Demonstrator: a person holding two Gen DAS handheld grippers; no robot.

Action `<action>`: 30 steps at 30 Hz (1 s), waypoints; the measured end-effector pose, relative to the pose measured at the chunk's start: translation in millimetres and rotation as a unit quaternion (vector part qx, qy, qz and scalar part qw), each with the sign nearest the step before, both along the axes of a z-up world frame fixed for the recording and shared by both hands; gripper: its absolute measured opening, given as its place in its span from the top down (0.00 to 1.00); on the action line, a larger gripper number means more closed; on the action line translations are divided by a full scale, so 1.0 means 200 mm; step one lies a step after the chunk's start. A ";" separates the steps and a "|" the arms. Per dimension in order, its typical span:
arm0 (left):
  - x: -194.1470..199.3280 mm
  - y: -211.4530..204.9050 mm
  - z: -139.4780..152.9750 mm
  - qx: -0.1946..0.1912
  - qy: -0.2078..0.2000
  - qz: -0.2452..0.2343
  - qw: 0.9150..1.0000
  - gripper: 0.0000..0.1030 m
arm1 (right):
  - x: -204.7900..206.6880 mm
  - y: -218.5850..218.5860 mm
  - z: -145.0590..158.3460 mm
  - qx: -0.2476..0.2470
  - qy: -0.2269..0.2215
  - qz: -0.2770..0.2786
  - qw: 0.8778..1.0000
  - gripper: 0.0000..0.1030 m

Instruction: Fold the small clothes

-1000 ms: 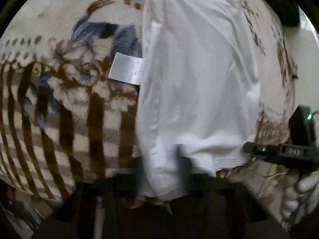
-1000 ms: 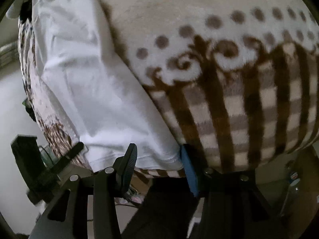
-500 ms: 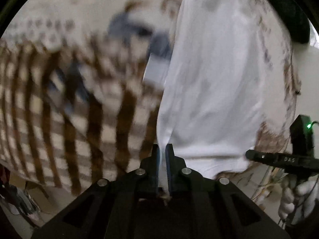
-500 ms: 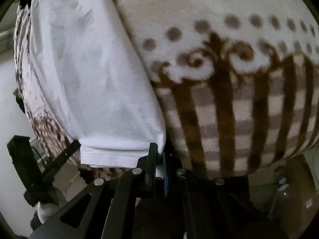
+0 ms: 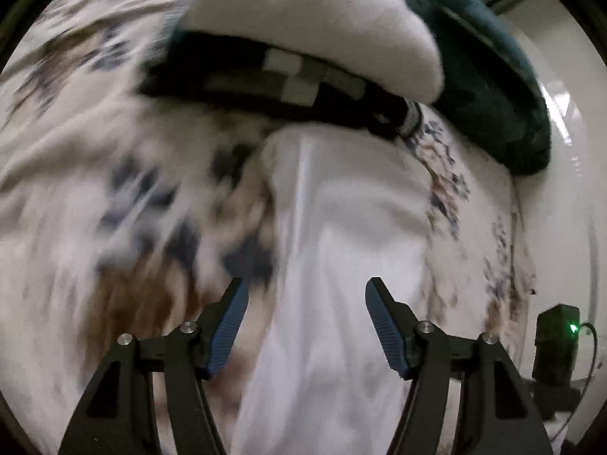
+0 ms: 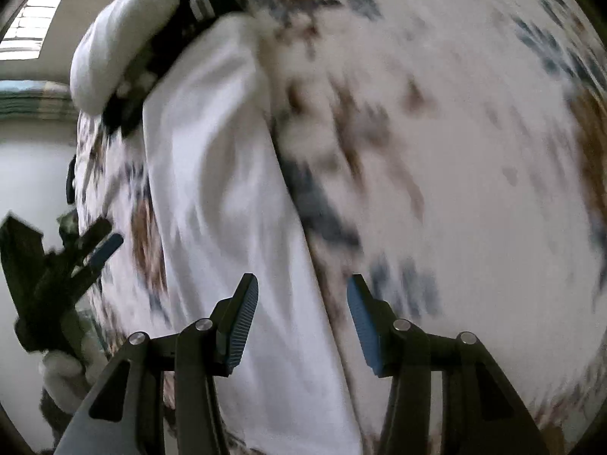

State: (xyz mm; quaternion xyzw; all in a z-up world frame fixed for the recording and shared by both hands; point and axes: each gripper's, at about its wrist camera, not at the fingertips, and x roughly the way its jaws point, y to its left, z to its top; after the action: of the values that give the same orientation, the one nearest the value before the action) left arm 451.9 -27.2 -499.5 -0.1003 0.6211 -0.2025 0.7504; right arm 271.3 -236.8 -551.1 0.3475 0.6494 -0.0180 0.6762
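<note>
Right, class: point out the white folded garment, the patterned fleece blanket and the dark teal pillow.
white folded garment (image 5: 341, 265): left wrist view, middle of its smooth top layer.
patterned fleece blanket (image 6: 474, 151): right wrist view, bare stretch right of the garment.
dark teal pillow (image 5: 493, 87): left wrist view, its rounded side.

One white garment (image 5: 341, 265), one patterned blanket (image 5: 95, 189), one stack of folded clothes (image 5: 303, 45), two grippers (image 5: 305, 318)

Light: your scene is dim and soft, brightest at the window (image 6: 26, 19) in the upper left.
Blur: motion smears your patterned blanket (image 5: 114, 197) and white garment (image 5: 341, 265).
Sharpness: only your jaws stay crisp.
Edges: your fisheye bends everything and blackens the corners.
</note>
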 end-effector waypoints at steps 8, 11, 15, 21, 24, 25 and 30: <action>0.28 -0.09 -0.28 0.078 0.022 -0.044 0.996 0.38 | 0.33 -0.01 -0.32 -0.077 0.075 0.043 0.993 0.70; 0.29 -0.03 -0.27 0.052 0.031 -0.038 0.997 0.38 | 0.36 -0.09 -0.27 -0.069 0.067 0.021 0.995 0.70; 0.33 0.03 -0.25 0.004 0.030 -0.020 0.999 0.38 | 0.50 -0.26 -0.17 -0.016 0.003 -0.031 0.999 0.68; 0.48 0.04 -0.28 -0.058 0.036 -0.011 0.998 0.38 | 0.84 -0.36 -0.18 0.039 -0.064 -0.044 0.996 0.55; 0.52 0.01 -0.30 -0.057 0.032 -0.022 0.998 0.38 | 1.01 -0.34 -0.25 0.060 -0.056 -0.028 0.996 0.55; 0.53 0.00 -0.31 -0.057 0.028 -0.024 0.998 0.39 | 1.06 -0.33 -0.29 0.061 -0.046 -0.021 0.997 0.55; 0.53 0.00 -0.28 -0.071 -0.001 -0.032 0.997 0.87 | 1.21 -0.26 -0.36 0.077 -0.034 -0.004 0.996 0.55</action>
State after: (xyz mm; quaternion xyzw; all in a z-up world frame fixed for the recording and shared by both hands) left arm 557.8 -26.4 -554.6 -0.1337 0.6072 -0.2701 0.7352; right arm 513.7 -289.0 -624.0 0.4013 0.6243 0.0408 0.6690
